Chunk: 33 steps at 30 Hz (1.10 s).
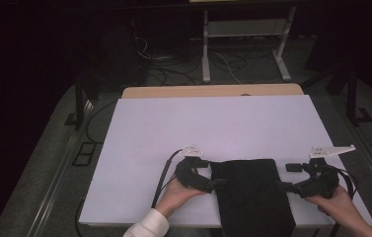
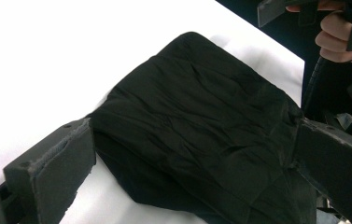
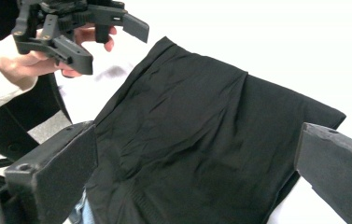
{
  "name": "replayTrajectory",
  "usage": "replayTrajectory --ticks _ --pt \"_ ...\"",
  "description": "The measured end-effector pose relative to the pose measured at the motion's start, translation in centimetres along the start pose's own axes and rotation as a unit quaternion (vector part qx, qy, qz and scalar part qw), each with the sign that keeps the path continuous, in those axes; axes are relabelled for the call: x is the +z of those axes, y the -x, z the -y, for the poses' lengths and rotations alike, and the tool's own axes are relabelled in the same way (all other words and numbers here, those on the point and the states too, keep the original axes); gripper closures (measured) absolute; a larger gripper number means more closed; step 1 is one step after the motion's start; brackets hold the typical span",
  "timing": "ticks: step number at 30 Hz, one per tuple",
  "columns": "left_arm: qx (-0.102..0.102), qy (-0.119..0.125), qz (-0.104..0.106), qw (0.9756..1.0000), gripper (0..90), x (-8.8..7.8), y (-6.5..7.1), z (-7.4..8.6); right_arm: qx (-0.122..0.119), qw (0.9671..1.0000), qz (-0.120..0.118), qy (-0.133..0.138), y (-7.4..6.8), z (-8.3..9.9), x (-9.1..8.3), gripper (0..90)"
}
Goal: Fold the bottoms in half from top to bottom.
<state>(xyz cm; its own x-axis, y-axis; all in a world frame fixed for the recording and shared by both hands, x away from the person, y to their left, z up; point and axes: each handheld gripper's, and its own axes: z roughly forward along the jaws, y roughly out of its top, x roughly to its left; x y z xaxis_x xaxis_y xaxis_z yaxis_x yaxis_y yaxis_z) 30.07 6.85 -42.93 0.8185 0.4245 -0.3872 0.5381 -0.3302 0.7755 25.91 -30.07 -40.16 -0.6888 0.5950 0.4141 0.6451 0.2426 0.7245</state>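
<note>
A: Where's the cloth (image 1: 252, 195) sitting?

B: Low in the high view, a little right of centre, flat on the white worktop (image 1: 213, 128). Its near end runs over the worktop's front edge at the bottom of the frame. It's dark, folded into a long rectangle, with creases across the top layer.

A: And the grippers?

B: One on each flank. The left gripper (image 1: 212, 183) is at the cloth's left edge, lower middle of the frame; the right gripper (image 1: 284, 186) is at its right edge, lower right. Both point inward, toward each other.

A: Holding anything?

B: No. In the left gripper view the fingers (image 2: 54, 172) stand spread wide, with the cloth lying between and beyond them, and nothing pinched. The same goes for the right gripper view: fingers (image 3: 57, 165) apart, cloth in the gap, pads not pressing on it.

A: Why flank it like that?

B: My guess is symmetry. With a gripper at each long edge, the person can take both sides at once and fold or lift the cloth without skewing it. Spread fingers suggest a hold is either about to be taken or was just let go; I can't say which.

A: Any boxes, bins, bags to put it in?

B: No container on the worktop. Beyond the far edge there's only a strip of wooden tabletop (image 1: 213, 91), and floor cables (image 1: 173, 69) in the dark upper part of the frame.
</note>
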Motion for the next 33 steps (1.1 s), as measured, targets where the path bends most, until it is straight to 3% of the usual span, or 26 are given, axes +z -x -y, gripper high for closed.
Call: replayTrajectory --ticks 21,33 --pt "0.010 0.011 -0.015 0.9998 0.0 -0.9 -0.9 -1.6 -0.002 0.9998 0.013 0.012 2.6 -2.4 1.3 0.0" --pt "0.003 0.004 -0.036 0.9993 0.0 -0.2 -2.9 -1.5 0.004 0.9998 0.022 0.000 4.3 -2.8 2.4 0.0"
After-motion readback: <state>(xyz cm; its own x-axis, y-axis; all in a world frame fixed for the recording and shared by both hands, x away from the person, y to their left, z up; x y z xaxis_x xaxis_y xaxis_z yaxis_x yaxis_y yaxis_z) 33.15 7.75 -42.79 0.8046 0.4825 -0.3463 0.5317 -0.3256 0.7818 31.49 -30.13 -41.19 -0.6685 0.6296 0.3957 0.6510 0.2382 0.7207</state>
